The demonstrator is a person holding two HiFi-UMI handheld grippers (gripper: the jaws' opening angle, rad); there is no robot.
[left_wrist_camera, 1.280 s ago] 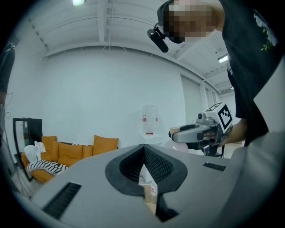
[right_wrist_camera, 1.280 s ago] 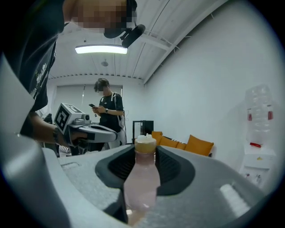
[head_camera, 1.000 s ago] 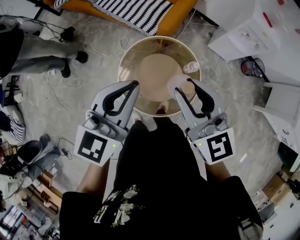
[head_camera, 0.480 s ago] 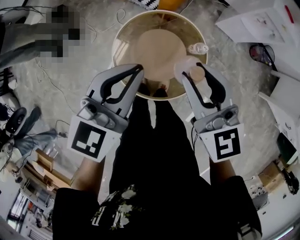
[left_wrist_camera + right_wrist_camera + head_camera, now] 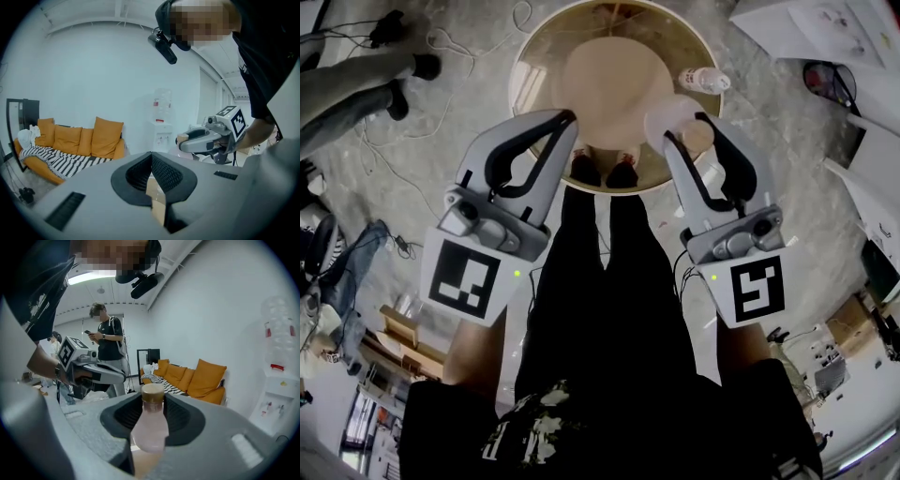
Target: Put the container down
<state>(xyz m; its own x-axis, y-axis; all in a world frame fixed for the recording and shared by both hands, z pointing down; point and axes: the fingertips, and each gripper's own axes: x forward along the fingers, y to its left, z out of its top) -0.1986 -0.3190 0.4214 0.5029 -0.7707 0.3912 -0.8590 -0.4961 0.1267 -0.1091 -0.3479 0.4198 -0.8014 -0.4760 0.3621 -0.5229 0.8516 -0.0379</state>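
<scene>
the round glass-topped table w/ a wooden base [image 5: 530, 89] fills the far centre of the head view. there is one of it. two claws sit on its near side.

the grey left gripper [image 5: 569, 117] has its jaws pressed together w/ nothing caught between them. its tips hang over the table's near-left rim.

the grey right gripper [image 5: 689, 133] is clamped on the pale pink translucent container w/ a tan cap [image 5: 667, 117]. there is one container. in the right gripper view the same container [image 5: 150, 427] stands crosswise to the jaws, gripped on both sides, cap end up and clear of the tips. its long axis looks roughly upright, maybe leaning a bit. exact tilt is hard to tell.

key relation: the container is already inside the right claw, above the table's near-right part, w/ glass below it. so the set-down is prob a short drop straight down, then a release. the left claw is further off and not needed.

one small clear plastic bottle [image 5: 703, 80] is on the glass just far-right of the held container. can't tell if it stands or lies. better to land near-left of it.
</scene>
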